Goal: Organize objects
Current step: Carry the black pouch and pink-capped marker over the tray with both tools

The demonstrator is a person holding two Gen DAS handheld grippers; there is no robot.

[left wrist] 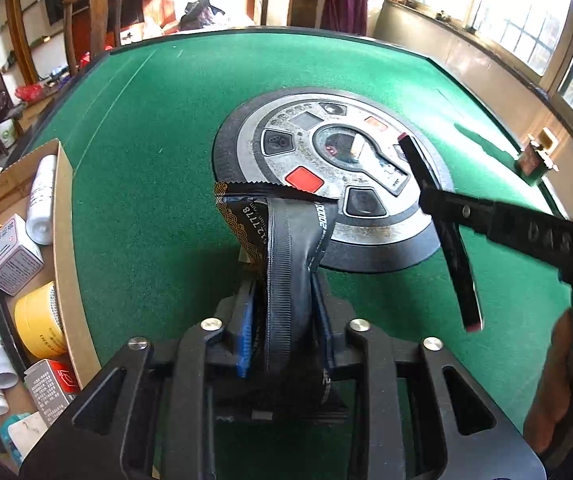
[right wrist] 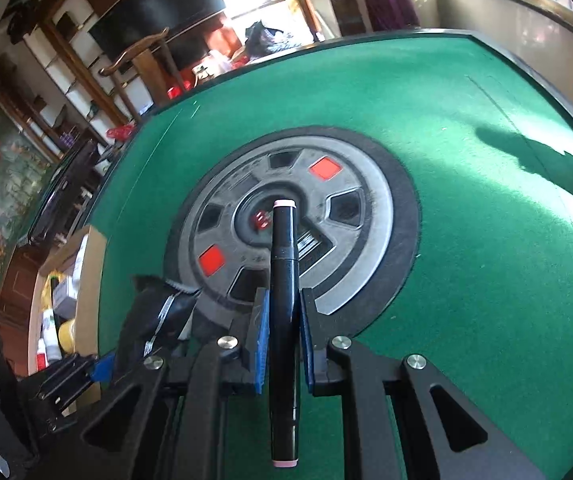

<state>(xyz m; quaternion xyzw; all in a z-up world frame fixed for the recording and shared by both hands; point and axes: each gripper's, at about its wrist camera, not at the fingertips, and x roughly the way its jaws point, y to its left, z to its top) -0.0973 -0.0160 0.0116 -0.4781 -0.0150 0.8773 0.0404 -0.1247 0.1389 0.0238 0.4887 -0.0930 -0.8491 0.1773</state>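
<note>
Slim black marker [right wrist: 283, 312], pink-capped, clamped between ribbed blue fingers [right wrist: 258, 344].

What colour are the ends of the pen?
Pale pink, on the black pen, clearest in the right wrist view.

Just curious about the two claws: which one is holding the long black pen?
The right claw. It is shut on the black marker with pale pink ends, while the left claw grips a black foil packet instead.

Black packet [left wrist: 286, 248] in left claw [left wrist: 284, 320]
</note>
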